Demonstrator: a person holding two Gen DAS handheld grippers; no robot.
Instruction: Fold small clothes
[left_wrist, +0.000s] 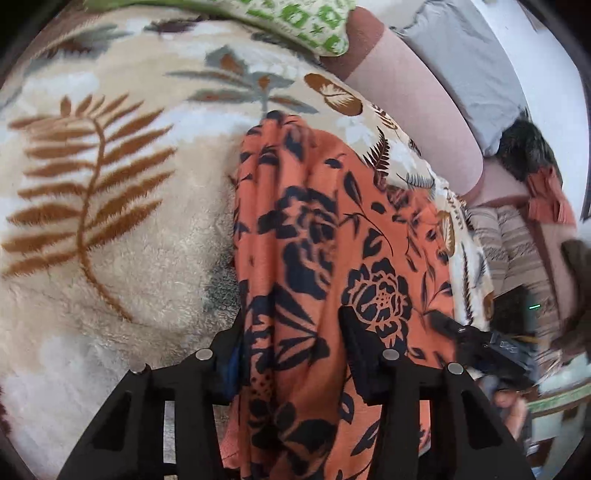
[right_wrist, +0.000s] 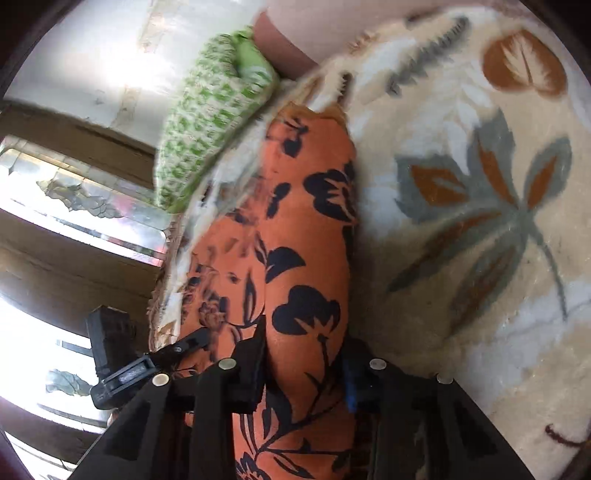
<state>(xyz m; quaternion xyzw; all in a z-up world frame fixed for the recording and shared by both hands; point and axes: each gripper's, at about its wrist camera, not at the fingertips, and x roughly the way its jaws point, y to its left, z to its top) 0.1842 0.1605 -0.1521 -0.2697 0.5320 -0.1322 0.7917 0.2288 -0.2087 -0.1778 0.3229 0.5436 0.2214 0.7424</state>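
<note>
An orange garment with a black flower print lies bunched lengthwise on a cream blanket with leaf patterns. My left gripper has its black fingers on either side of the near end of the garment, and the cloth fills the gap between them. In the right wrist view the same orange garment runs away from me over the blanket. My right gripper is closed on a thick fold of it. The other gripper shows at the left, beside the cloth.
A green and white patterned pillow lies at the far end of the blanket. A pink sheet and a grey pillow lie beyond the blanket's edge. Striped cloth lies at the right.
</note>
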